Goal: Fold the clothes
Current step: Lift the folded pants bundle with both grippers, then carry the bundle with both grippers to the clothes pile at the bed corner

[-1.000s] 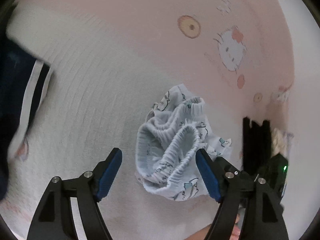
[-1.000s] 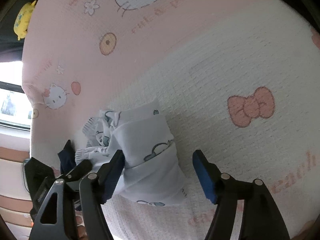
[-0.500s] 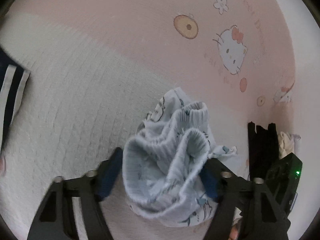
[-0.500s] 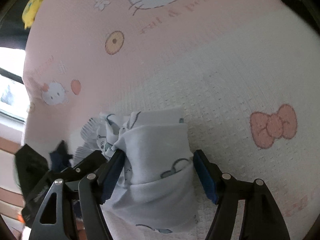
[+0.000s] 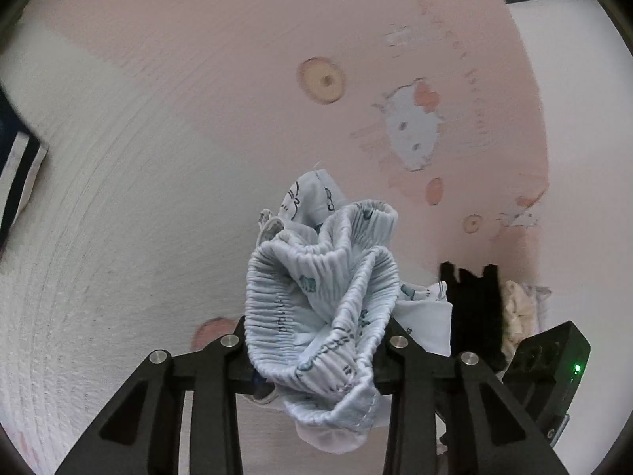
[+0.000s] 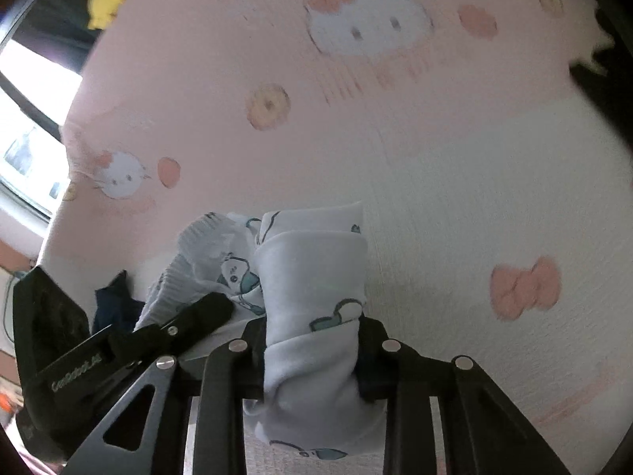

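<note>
The small pale-blue cotton garment w/ cartoon print [image 5: 324, 297] is bunched, ribbed waistband up. Left gripper [image 5: 316, 360] and right gripper [image 6: 312, 352] are closing, both clamped on it, near the pink-and-white blanket's [image 5: 158, 158] edge; much bare blanket around.

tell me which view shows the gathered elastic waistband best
The left wrist view: the ribbed waistband fills its centre, bunched above the claw. The right wrist view shows only a sliver, behind smooth printed fabric.

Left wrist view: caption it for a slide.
Left gripper closing on bunched printed garment above pink blanket.
</note>
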